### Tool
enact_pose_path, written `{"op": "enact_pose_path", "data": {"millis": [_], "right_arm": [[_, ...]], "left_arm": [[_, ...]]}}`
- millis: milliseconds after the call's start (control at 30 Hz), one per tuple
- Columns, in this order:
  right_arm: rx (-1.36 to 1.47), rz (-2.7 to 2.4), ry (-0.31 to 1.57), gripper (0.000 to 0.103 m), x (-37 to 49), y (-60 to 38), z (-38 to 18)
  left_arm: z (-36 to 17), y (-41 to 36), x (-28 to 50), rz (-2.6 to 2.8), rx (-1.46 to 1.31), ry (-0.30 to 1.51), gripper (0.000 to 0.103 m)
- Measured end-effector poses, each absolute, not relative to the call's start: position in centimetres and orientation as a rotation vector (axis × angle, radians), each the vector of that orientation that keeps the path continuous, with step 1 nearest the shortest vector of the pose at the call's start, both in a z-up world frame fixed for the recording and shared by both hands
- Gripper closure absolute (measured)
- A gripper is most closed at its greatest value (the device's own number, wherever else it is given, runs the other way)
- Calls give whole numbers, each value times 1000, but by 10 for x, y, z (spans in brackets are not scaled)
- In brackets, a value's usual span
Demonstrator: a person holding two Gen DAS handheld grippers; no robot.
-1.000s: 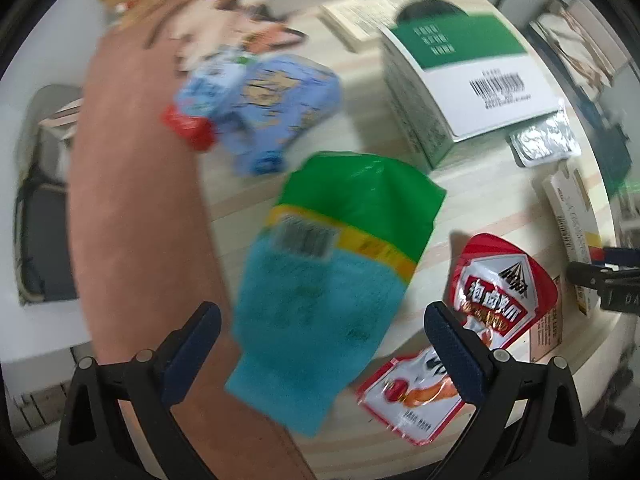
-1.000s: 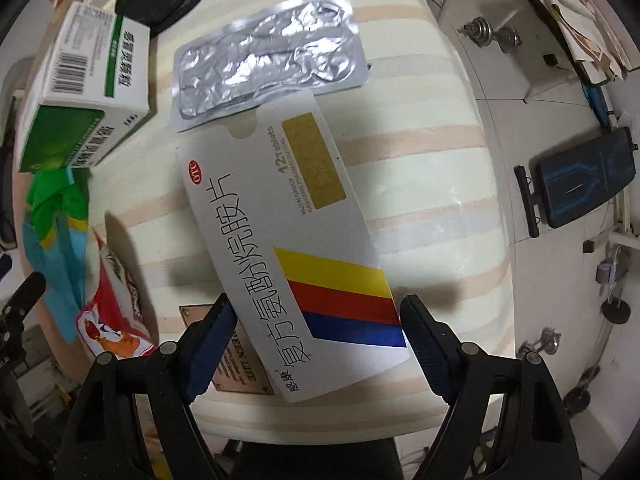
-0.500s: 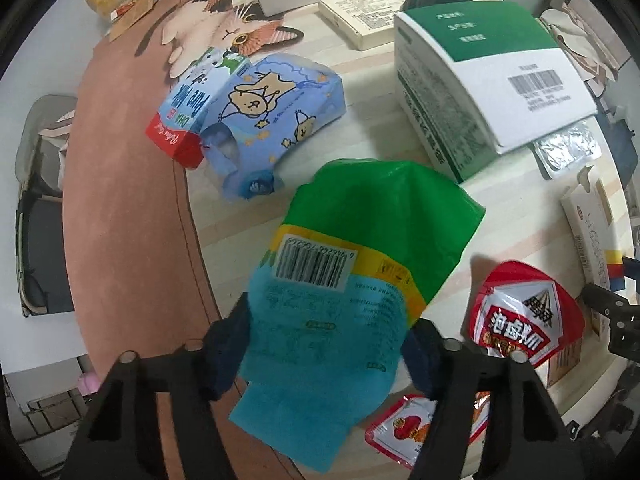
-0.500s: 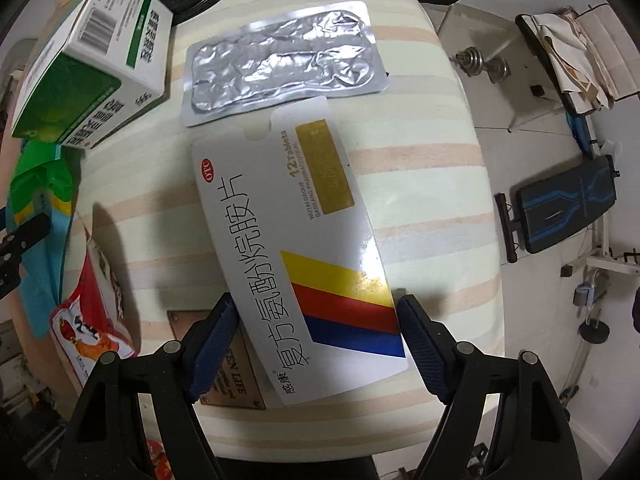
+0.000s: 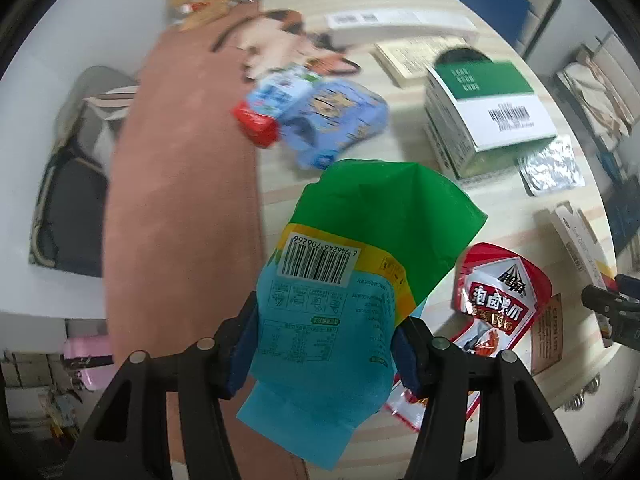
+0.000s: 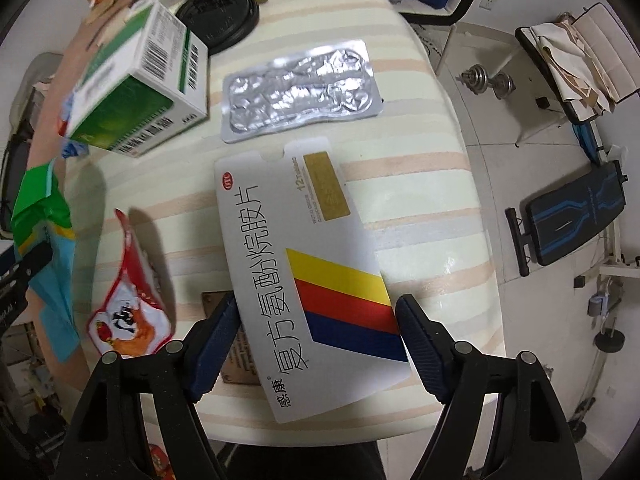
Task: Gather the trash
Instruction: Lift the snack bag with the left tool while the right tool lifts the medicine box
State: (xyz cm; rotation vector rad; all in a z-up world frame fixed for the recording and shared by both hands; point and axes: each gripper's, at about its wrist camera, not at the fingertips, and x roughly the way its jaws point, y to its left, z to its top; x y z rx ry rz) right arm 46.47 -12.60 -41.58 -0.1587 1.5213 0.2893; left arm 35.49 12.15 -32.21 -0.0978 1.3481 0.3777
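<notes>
Wrapper (image 5: 344,280), green and blue, is what we are pinching in our left gripper (image 5: 326,344), lifted above the striped table (image 5: 400,60) near a red packet (image 5: 500,296). Our right gripper (image 6: 316,320) is clamping a white medicine box (image 6: 304,276) over the table edge (image 6: 440,184), beside a foil blister sheet (image 6: 300,92).

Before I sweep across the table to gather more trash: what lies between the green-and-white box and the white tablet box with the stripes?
In the right wrist view, a silver blister pack lies between the green-and-white box and the striped tablet box.
</notes>
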Motion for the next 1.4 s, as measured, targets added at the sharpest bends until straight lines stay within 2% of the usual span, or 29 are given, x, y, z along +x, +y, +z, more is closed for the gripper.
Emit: {"op": "enact_pose_path", "data": {"millis": [267,300,333,367,567,700,767,800,1033,1067,1100,1133,1400], "right_arm": [[-71,321,1436,25,435,-119,-378],[-64,325,1422,34,429,-119,-373],[-50,336,1408,80,418,-117,-363],[-37,329,1401,89,407,-116,-356],[-12,364,1313,88,361,-111,-350],[162,266,1329,86,369,-148,-354],[186,235,1388,38,378,-152,-366],[190,224,1403,9,382,-152,-370],[64,128,1462,9,415,-111,-427],[4,111,1478,11,418,-102,-438],[-33,100,1496,20,418,-97,-446],[-82,89,1463,28,416,-91,-444],[-35,168,1402,29,372,-116,-419]], "left_arm": [[-281,133,298,463,-189,1227,47],[-275,135,289,464,-203,1207,47],[-271,134,281,464,-211,1194,47],[-265,133,269,458,-221,1177,47],[-274,135,220,430,-269,1153,47],[-285,133,210,475,-273,1139,47],[-290,132,209,504,-295,1131,47],[-291,131,208,506,-306,1132,47],[-323,134,227,532,-344,1164,47],[-327,136,230,538,-347,1166,47],[-329,137,232,543,-348,1166,47],[-332,138,234,549,-346,1167,47],[-328,134,218,534,-366,1157,47]]}}
